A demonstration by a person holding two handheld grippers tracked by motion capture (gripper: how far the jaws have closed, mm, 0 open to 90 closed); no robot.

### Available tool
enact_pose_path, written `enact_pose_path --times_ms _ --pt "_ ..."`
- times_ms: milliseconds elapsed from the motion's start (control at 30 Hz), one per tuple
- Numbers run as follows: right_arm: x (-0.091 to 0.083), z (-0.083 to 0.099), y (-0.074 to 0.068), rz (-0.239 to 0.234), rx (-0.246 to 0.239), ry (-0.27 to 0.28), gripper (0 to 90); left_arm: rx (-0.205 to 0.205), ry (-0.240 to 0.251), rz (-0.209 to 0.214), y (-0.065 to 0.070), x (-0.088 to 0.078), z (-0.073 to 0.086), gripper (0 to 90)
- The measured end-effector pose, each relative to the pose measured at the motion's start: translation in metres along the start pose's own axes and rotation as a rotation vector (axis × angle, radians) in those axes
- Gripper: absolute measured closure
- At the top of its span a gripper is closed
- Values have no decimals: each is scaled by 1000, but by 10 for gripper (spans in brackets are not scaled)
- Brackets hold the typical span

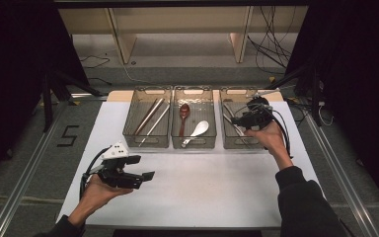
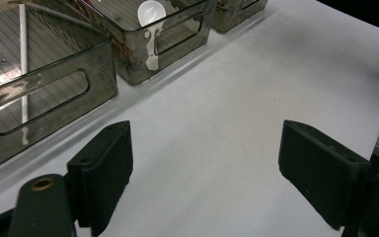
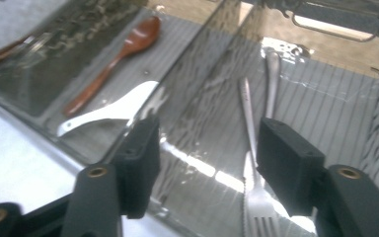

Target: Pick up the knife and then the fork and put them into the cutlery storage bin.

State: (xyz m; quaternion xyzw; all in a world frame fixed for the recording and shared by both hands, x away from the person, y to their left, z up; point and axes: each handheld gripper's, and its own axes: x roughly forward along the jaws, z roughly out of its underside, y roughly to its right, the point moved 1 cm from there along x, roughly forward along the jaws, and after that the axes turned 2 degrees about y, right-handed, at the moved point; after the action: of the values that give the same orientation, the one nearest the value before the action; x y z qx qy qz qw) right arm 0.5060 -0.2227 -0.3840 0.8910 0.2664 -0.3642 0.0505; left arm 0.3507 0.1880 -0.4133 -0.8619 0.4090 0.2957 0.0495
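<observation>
Inside the right-hand smoky clear plastic bin (image 3: 325, 98) lie a shiny steel fork (image 3: 256, 197) and another slim steel utensil (image 3: 272, 84), side by side, long axes running along the bin toward its far wall. The fork's tines point at the camera; its lower part is cut off by the frame. The right tongs (image 3: 205, 153) hover above, gaping with nothing between them. The left tongs (image 2: 205, 168) stand wide over the white tabletop (image 2: 256, 74).

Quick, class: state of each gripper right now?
Left gripper: open, holding nothing, above the white table.
Right gripper: open, holding nothing, over the right bin with the fork.
</observation>
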Motion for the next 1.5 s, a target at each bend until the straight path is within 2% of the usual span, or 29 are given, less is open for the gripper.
enact_pose_path --times_ms 400,800,1100,1267,1367,1500 --pt "-20 13 -26 -59 -11 67 363 0 10 10 -1 -1 -1 202" --pt "-28 26 -44 -106 -35 76 334 -9 13 14 -1 0 -2 198" --pt "-33 35 -52 -144 -28 119 305 -14 22 13 -2 -1 -2 196" --pt "-34 43 -59 -160 -48 105 286 -9 19 11 -2 -2 -1 193" --pt "-37 49 -64 -163 -59 117 283 -19 30 15 -1 -3 -1 192" --pt "-42 56 -70 -176 -67 126 276 -10 29 18 -1 -4 0 191"
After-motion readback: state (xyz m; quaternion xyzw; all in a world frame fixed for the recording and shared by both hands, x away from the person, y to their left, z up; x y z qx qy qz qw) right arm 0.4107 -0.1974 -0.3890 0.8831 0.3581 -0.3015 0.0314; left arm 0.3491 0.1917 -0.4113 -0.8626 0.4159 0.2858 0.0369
